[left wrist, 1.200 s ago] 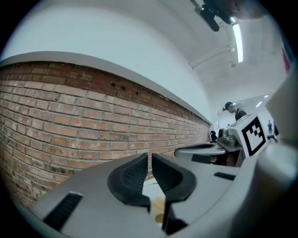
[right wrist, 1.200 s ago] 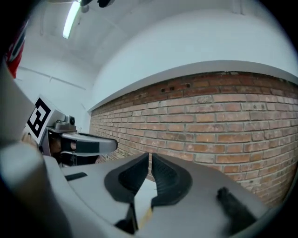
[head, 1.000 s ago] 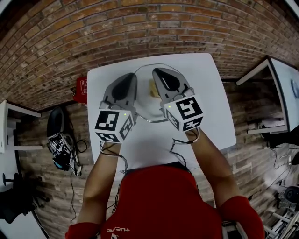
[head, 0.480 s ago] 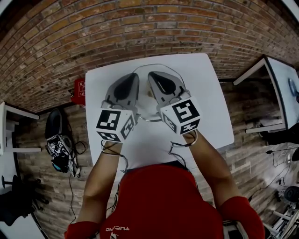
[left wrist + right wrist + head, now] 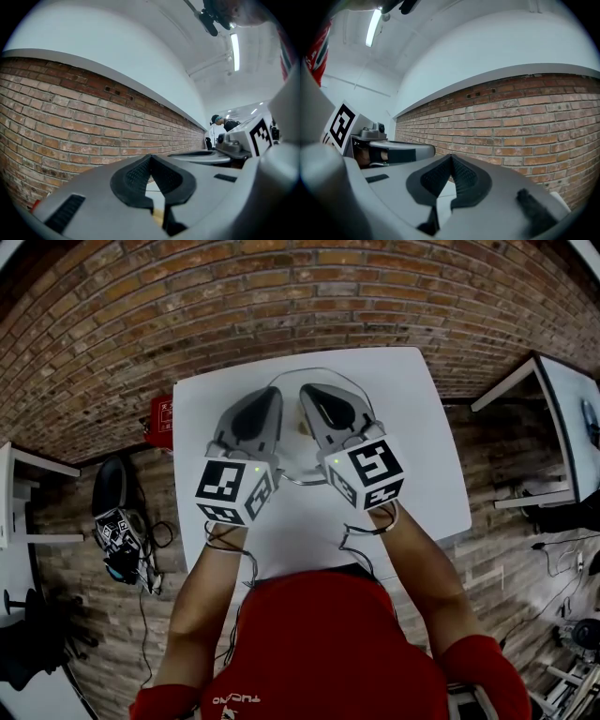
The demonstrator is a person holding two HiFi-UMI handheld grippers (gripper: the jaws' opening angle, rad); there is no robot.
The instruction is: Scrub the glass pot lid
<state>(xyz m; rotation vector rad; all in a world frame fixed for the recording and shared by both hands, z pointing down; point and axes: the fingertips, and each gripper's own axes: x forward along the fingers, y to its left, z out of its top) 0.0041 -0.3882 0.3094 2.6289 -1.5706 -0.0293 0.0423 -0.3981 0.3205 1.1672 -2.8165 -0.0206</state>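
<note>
My left claw (image 5: 150, 157) was clenched on nothing, poised over the glass lid (image 5: 292, 465), which lay flat in the middle of the white counter (image 5: 422, 427). A yellowish pad (image 5: 158, 217), probably a sponge, showed between the claws. My right claw (image 5: 451, 157) was clenched empty too, so I judged that the scrubbing was not really under way and the pad was yet to be picked up.

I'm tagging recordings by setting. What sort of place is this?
Probably a lab or studio, not a home kitchen: a white table, brick wall, and cables with marker-tagged gear on the floor.
</note>
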